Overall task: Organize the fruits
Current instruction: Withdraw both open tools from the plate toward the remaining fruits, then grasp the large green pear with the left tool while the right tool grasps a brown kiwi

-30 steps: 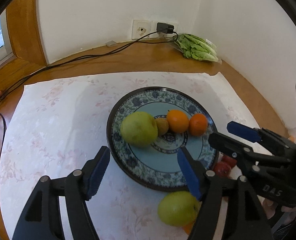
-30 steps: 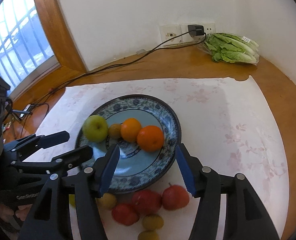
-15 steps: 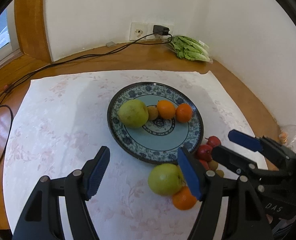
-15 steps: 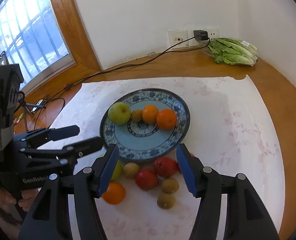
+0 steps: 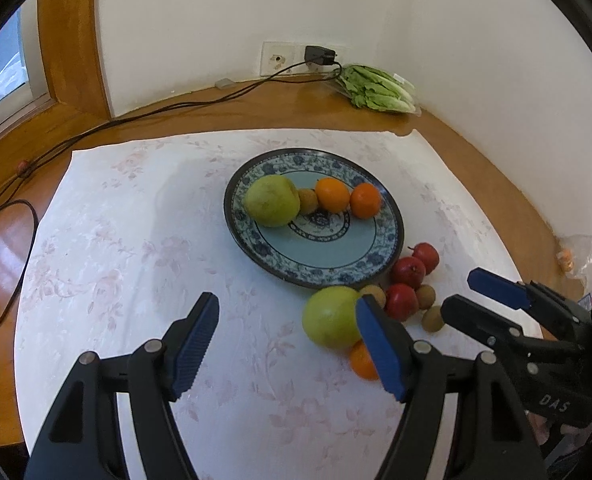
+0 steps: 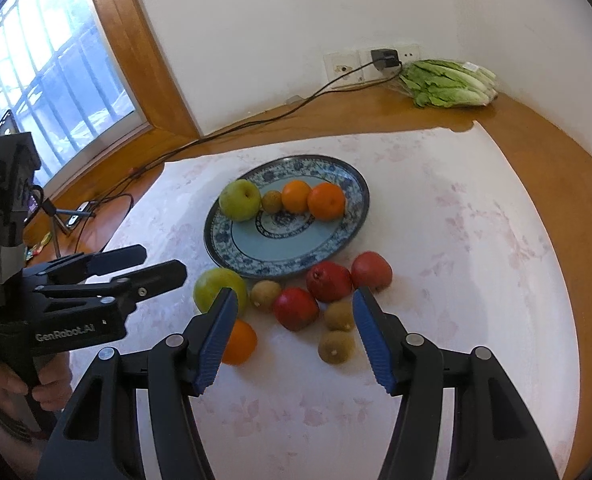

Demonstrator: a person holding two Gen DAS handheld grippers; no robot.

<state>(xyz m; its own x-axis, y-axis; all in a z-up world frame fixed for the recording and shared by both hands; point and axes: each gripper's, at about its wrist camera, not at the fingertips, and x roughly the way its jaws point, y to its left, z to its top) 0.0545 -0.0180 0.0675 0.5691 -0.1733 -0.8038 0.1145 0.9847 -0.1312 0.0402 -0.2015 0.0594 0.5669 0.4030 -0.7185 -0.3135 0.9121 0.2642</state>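
Meanwhile, your left tongs and right tongs hung spread and empty above the floral cloth. Four round fruits sat in a row on the glossy blue-patterned plate; the loose fruits, perhaps kiwis among them, clustered just beside its near rim.

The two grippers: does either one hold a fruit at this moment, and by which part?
Nothing is held. The left gripper and the right gripper are both open and empty above the cloth.
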